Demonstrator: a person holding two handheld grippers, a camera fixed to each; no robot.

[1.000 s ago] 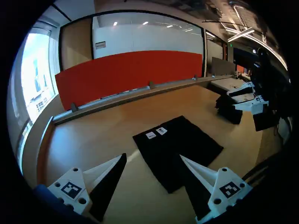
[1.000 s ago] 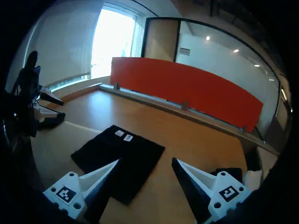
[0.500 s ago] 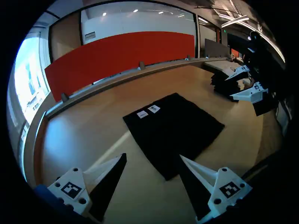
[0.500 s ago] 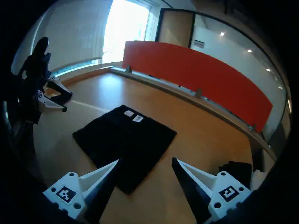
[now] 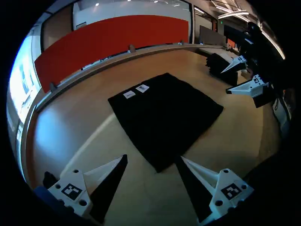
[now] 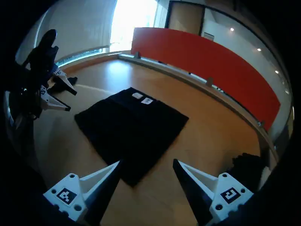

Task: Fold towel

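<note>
**Two open grippers over one flat black towel**

One broad, light-brown wooden table top [image 5: 71, 124] carries everything. A long red partition panel [image 5: 105, 37] stands along its far edge above a grey rail.

A black rectangular cloth towel [image 5: 165, 109] lies spread flat near the middle of the table, set at a slant, with one corner pointing toward each camera. In the right gripper view the towel [image 6: 131, 128] has its near corner just ahead of the gap between the fingers.

A heap of dark folded cloth [image 5: 218, 64] sits apart from the towel, toward the table's far right end.

The left gripper [image 5: 152, 157] hovers above the towel's near corner, its white-and-black fingers spread wide with nothing between them. The right gripper [image 6: 146, 161] is likewise wide apart and holds nothing. From the left gripper view the right gripper [image 5: 224, 81] shows beyond the towel's right edge, carried in a dark-clad hand. The left gripper [image 6: 73, 101] appears beside the towel's left corner in the right gripper view.

Two small white labels [image 5: 135, 91] lie side by side at the towel's far edge.
</note>
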